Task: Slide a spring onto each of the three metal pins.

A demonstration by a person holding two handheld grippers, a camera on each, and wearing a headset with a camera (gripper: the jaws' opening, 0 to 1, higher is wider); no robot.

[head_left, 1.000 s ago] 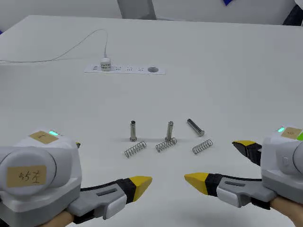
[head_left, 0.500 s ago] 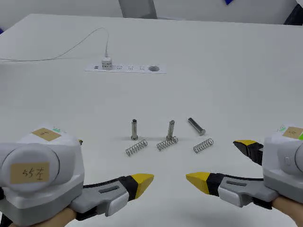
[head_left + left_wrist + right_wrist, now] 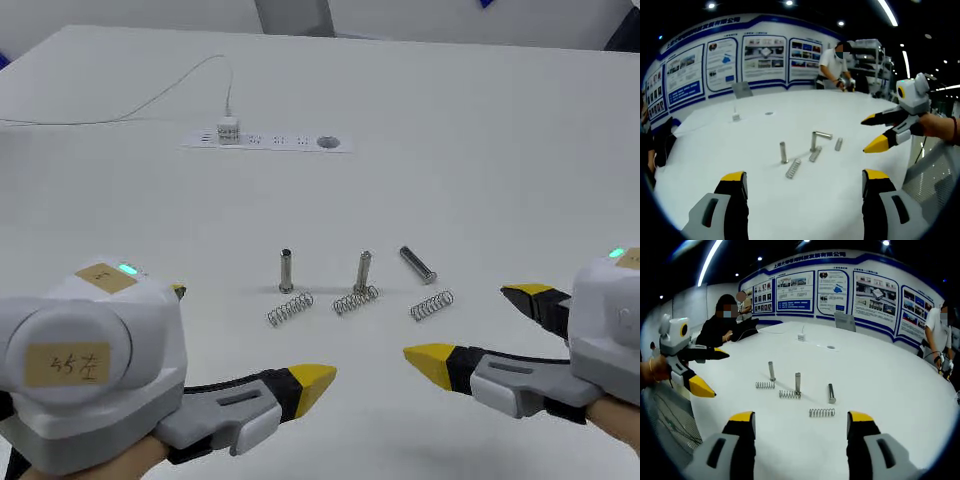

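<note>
Two metal pins (image 3: 286, 271) (image 3: 363, 272) stand upright on the white table, and a third pin (image 3: 416, 265) lies on its side to their right. Three loose springs (image 3: 289, 309) (image 3: 355, 300) (image 3: 431, 305) lie just in front of them, none of them on a pin. My left gripper (image 3: 245, 335) is open at the near left, short of the springs. My right gripper (image 3: 480, 325) is open at the near right. The left gripper view shows the pins (image 3: 783, 152) and springs (image 3: 793, 168) ahead of my open left gripper (image 3: 804, 176). In the right gripper view the lying pin (image 3: 831, 393) and nearest spring (image 3: 821, 412) are ahead of my open right gripper (image 3: 801, 416).
A white power strip (image 3: 265, 141) with a plugged-in cable (image 3: 160, 95) lies at the back of the table. People stand and sit beyond the table's far edges (image 3: 836, 65) (image 3: 727, 320). Bare table surrounds the pins.
The head camera has shifted a little. Both grippers have edged slightly forward and stay open. The pins and springs have not moved.
</note>
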